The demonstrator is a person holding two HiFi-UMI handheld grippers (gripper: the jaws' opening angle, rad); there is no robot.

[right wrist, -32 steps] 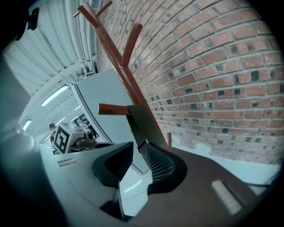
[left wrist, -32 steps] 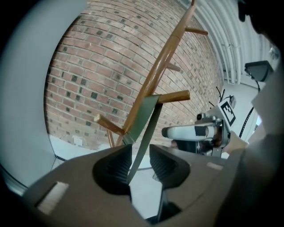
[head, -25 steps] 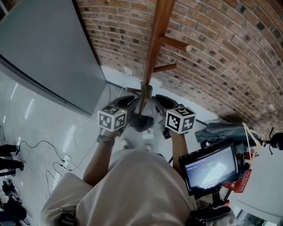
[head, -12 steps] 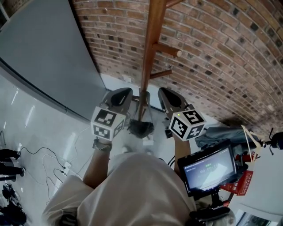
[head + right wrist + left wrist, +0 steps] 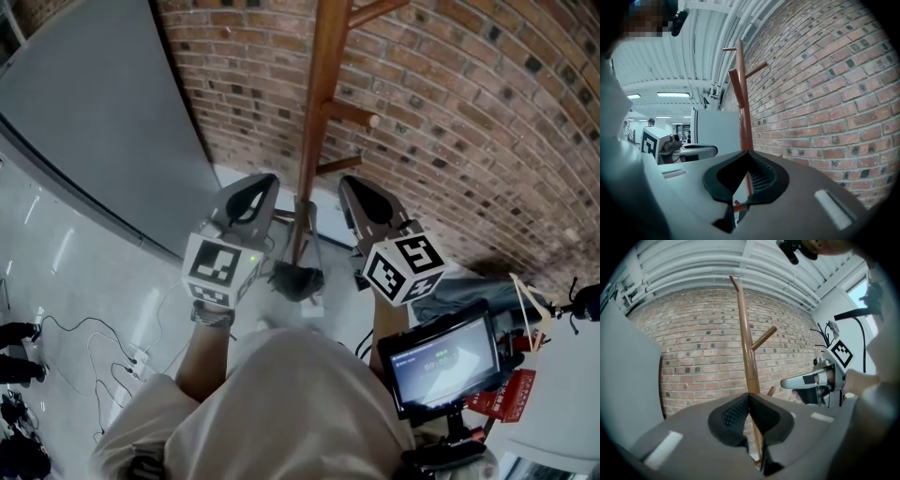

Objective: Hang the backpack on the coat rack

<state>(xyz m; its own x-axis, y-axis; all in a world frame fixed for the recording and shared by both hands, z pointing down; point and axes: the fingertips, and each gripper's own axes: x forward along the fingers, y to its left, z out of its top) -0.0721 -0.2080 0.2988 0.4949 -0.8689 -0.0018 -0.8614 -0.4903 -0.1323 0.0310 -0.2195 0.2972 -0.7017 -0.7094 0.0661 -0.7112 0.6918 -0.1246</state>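
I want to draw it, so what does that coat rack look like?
The coat rack is a tall brown pole, wooden by its look, standing upright close to the brick wall. Short pegs stick out and slant upward. Nothing hangs on the pegs in view.

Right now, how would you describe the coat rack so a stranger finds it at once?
Start at the red brick wall. In front of it, right of the grey panel, stands the coat rack, a slim brown wooden pole. Only it has short pegs sticking out.
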